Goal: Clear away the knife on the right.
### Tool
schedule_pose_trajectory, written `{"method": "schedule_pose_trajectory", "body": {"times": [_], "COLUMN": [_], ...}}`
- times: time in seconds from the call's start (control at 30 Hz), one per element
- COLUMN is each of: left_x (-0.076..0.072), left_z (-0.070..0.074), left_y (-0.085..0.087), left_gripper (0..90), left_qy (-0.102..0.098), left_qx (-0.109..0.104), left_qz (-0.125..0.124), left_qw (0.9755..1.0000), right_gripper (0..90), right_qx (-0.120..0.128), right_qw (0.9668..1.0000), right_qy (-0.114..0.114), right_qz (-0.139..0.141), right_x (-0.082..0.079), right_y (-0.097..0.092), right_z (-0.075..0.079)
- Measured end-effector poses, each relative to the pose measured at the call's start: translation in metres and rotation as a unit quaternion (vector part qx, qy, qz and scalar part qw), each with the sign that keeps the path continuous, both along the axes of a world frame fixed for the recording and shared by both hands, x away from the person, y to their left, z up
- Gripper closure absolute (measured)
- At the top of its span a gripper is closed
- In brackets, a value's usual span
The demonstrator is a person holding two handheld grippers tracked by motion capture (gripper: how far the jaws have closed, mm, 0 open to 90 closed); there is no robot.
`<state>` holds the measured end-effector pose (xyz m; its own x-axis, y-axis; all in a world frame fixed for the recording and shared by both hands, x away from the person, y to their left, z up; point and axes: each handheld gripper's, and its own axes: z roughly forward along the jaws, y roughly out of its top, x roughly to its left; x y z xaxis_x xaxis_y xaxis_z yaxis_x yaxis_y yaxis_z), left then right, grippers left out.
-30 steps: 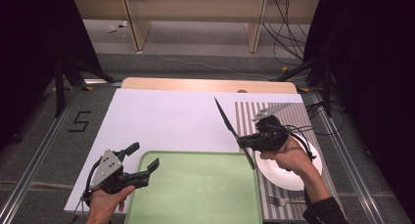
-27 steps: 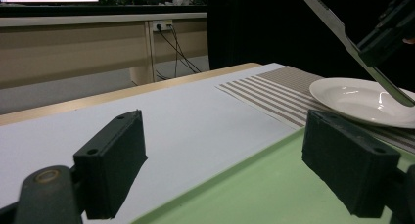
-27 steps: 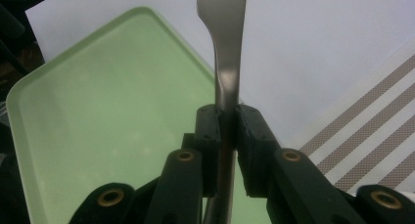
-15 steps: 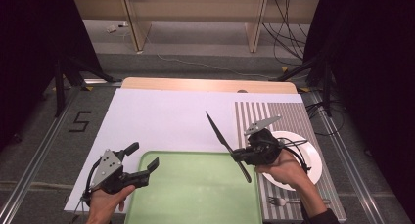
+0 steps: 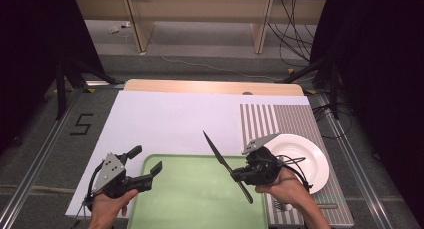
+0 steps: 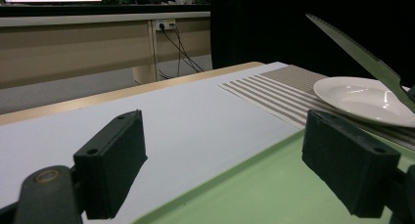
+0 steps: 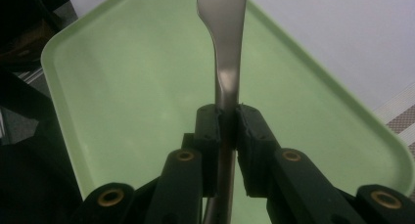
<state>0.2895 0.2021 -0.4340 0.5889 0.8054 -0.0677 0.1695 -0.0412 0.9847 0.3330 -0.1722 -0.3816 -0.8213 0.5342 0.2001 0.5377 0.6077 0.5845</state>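
Right gripper [image 5: 235,175] clamped on knife [image 5: 218,153] at the handle, above green tray [image 5: 200,199]; could pivot, slip. Left gripper [image 5: 146,165] apart, empty, near tray's edge.

Bright, even light on the table; dark surroundings; close views soft.

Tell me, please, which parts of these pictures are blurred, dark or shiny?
High view: dark at both sides, even light on the green tray. Left gripper view: the near fingers are soft, the white plate shows glare. Right gripper view: the knife blade is out of focus and reflects light.
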Motion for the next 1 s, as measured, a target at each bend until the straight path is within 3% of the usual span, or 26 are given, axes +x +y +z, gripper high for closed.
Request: {"method": "schedule_pose_trajectory", "body": {"times": [0.57,1.0], "left_x": [-0.001,-0.001], "left_z": [0.001,0.001], "left_y": [0.000,0.000], "left_gripper": [16.0,16.0], "left_qy": [-0.002,-0.001], "left_qx": [0.001,0.003], "left_qz": [0.000,0.002], "left_qw": [1.0000,1.0000], "right_gripper": [80.6,80.6], "right_qx": [0.006,-0.021], "right_qw": [0.9996,0.9980], "right_qy": [0.028,0.059], "right_qz": [0.005,-0.013], "right_x": [-0.025,-0.038], "right_y": [0.006,0.005], "right_z": [-0.020,-0.037]}}
